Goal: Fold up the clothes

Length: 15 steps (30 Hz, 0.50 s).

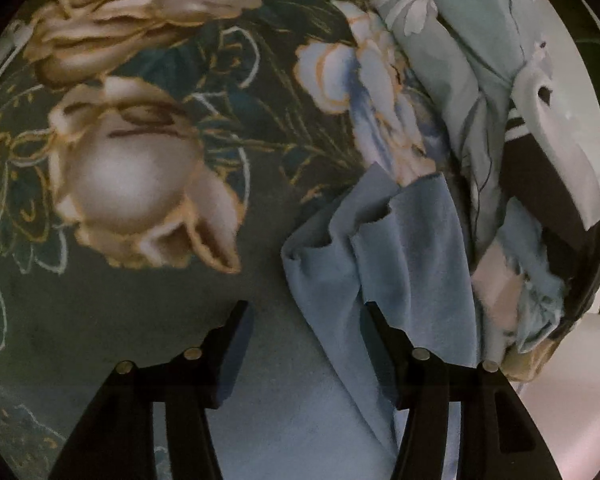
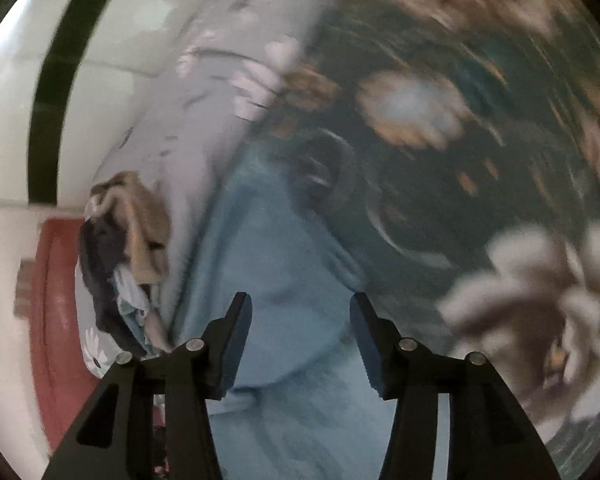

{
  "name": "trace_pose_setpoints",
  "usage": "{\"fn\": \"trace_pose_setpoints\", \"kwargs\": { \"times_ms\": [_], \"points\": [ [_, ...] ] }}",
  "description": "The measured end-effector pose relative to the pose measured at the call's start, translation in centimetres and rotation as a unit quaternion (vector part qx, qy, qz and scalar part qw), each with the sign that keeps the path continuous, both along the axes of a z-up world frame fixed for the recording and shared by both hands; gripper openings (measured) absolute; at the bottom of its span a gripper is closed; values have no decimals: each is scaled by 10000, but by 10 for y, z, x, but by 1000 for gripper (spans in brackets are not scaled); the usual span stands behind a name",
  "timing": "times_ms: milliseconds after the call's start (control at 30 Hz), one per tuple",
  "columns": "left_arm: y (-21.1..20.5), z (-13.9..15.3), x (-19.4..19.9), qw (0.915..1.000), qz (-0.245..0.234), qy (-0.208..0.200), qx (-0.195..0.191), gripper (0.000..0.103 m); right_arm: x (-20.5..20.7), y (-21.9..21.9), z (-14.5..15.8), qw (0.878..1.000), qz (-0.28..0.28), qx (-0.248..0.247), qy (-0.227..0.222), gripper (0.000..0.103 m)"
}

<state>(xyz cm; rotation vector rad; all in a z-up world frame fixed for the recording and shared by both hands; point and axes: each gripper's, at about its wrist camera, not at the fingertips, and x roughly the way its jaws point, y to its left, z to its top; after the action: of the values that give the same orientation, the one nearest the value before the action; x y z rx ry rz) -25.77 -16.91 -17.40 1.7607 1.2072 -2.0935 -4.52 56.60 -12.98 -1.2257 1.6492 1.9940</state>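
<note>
1. The blue garment [image 1: 400, 256] lies on a dark floral bedspread [image 1: 140, 300], right in front of both grippers; in the left wrist view its near part runs under the right-hand finger, a ragged, bunched edge lying just beyond.
2. The left gripper [image 1: 306, 336] has its fingers spread with only fabric below them, nothing pinched.
3. The right gripper [image 2: 300, 328] also shows spread fingers above the blue cloth [image 2: 268, 264], not pressing on it (this view is blurred, so folds are hard to read).
4. Farther out, a pale green floral sheet [image 1: 452, 60] lies to the right in the left wrist view, with a heap of other clothes [image 2: 128, 240] beside the blue piece.
5. Judged from this, the blue piece is creased and loosely doubled, not yet a neat fold; the heap looks untouched, so most of the work remains.
</note>
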Motion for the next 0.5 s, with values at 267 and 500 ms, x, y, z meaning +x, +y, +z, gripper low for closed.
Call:
{"fn": "trace_pose_setpoints", "kwargs": {
  "times_ms": [267, 500],
  "points": [
    [6, -2, -5, 9997, 34, 195, 132, 64, -7, -17, -49, 9945, -624, -815, 187, 53],
    [-2, -2, 0, 9981, 405, 396, 250, 58, -20, -22, -53, 9929, -909, -698, 329, 50]
  ]
}}
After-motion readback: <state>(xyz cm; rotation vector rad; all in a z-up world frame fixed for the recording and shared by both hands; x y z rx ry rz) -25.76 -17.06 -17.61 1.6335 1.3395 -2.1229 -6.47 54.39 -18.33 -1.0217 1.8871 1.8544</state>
